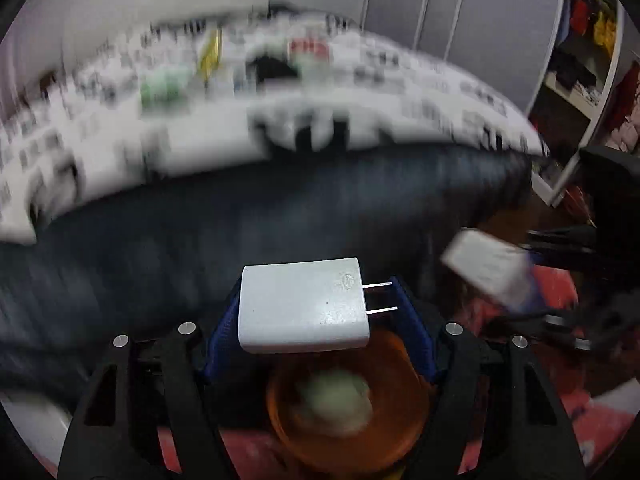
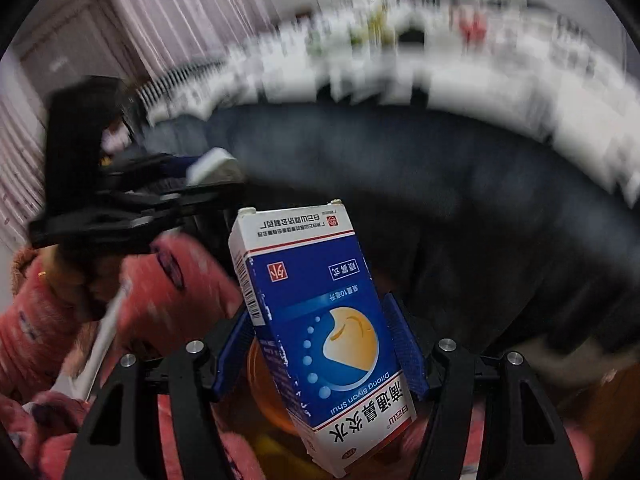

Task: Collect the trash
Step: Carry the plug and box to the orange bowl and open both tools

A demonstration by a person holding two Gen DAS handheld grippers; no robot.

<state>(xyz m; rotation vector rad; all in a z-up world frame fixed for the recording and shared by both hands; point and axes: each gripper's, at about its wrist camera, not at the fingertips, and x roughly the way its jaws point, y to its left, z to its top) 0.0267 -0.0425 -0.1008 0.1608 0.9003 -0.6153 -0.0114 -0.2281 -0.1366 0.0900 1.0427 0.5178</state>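
Observation:
In the left wrist view, my left gripper [image 1: 316,300] is shut on a white plug charger [image 1: 300,308], its two prongs pointing right. Below it stands an orange container [image 1: 404,412] with a pale crumpled lump [image 1: 336,400] inside. My right gripper [image 2: 318,322] is shut on a blue and white medicine box [image 2: 320,352], tilted, above the same orange container [image 2: 262,388]. Each gripper shows in the other's view: the right gripper [image 1: 524,276] with the box [image 1: 484,268], and the left gripper [image 2: 200,178] with the charger [image 2: 214,164].
A dark blue cloth [image 1: 280,220] fills the middle ground. Behind it lies a blurred white patterned surface [image 1: 360,76] with small items. A person's pink fleece sleeve [image 2: 168,280] is at the left of the right wrist view. Shelves [image 1: 592,60] with clothes stand at the far right.

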